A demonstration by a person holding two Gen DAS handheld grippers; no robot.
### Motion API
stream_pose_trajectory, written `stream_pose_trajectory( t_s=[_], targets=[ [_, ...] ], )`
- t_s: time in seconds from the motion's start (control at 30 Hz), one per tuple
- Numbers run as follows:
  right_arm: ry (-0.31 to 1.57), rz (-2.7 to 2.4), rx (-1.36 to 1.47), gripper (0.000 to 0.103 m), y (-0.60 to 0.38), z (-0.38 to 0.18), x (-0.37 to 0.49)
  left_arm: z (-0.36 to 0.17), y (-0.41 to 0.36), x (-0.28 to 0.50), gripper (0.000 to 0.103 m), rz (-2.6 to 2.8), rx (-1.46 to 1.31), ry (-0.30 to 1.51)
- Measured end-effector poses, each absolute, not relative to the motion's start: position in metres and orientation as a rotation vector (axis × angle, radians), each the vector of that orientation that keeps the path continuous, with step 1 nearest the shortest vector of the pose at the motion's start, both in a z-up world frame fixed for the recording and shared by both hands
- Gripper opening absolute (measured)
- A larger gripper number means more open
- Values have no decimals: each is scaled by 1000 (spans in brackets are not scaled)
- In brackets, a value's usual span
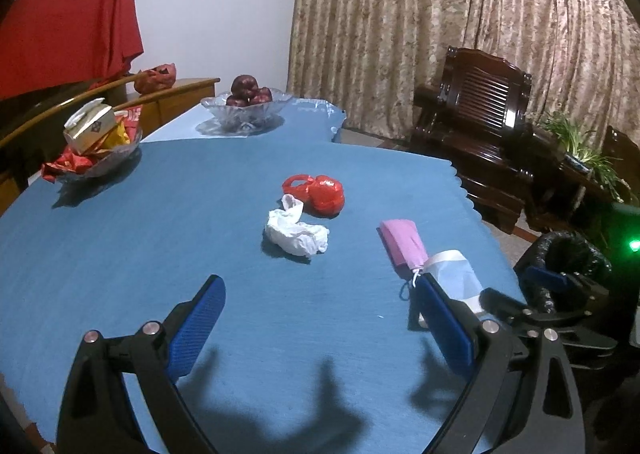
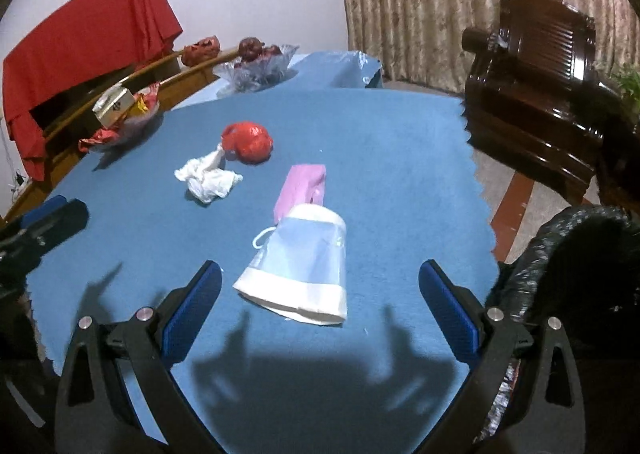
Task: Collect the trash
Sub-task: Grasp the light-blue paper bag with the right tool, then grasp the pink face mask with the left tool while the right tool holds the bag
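Four pieces of trash lie on the blue tablecloth (image 1: 160, 238). A red plastic bag (image 1: 320, 194) and crumpled white paper (image 1: 296, 232) lie mid-table. A pink packet (image 1: 402, 244) and a pale blue and white paper bag (image 1: 456, 274) lie near the right edge. They also show in the right wrist view: red bag (image 2: 250, 142), white paper (image 2: 208, 178), pink packet (image 2: 302, 190), paper bag (image 2: 304, 270). My left gripper (image 1: 320, 290) is open and empty, short of the white paper. My right gripper (image 2: 320, 278) is open, with the paper bag between its fingers. A black-lined bin (image 2: 580, 266) stands beside the table at right.
A glass bowl of snack packets (image 1: 96, 150) and a glass bowl of dark fruit (image 1: 248, 104) stand at the table's far left and back. A dark wooden chair (image 1: 480, 122) and a potted plant (image 1: 576, 142) stand right of the table. Curtains hang behind.
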State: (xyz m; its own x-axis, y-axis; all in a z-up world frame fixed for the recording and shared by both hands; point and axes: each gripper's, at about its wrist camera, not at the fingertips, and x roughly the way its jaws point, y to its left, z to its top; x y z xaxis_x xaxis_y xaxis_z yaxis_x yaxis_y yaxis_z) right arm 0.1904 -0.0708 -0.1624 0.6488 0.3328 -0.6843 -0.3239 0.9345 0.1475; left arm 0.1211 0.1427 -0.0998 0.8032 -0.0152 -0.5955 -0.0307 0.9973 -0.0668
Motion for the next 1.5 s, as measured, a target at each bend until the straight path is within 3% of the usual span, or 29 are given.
stream_pose_trajectory(
  t_s=[0.1,0.2,0.27,0.8,0.93,1.2,1.5],
  targets=[
    [794,370,11,95,-69,-172,195,-105,145,125,94,8,-80,645],
    [824,371,12,80,-70,-183,204,-110,146,128,94,9,-86,656],
    [847,373,20,77,-71,-189,209,-112,147,131,94,10,-90,662],
    [929,490,50,18,-63,-205,212,-119,139,138,94,-1,-86,688],
    [906,498,51,13,-65,-197,208,-118,133,139,94,-4,-77,690],
    [837,444,55,12,-86,-167,208,-118,121,150,93,-28,-72,690],
    [863,326,48,12,-114,-171,240,-135,90,193,90,-79,-53,720]
  ],
)
